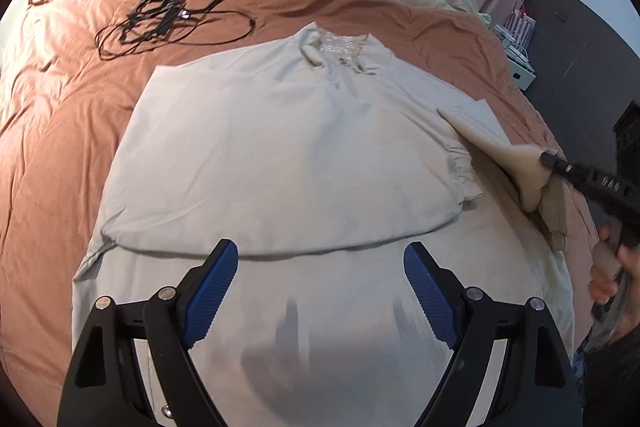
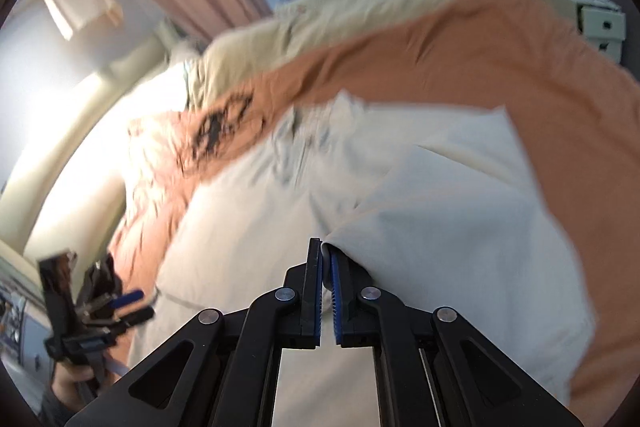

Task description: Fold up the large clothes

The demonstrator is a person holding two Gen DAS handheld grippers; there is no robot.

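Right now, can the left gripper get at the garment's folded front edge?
Probably yes: the left gripper is open just short of the folded edge of the pale garment, with nothing between them.

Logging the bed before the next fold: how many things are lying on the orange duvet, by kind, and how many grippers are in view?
Pale garment, partly folded: 1
Black cord and strap tangle: 1
Grippers: 2, the left gripper open above the garment, the right gripper shut on the garment's edge
Total: 4
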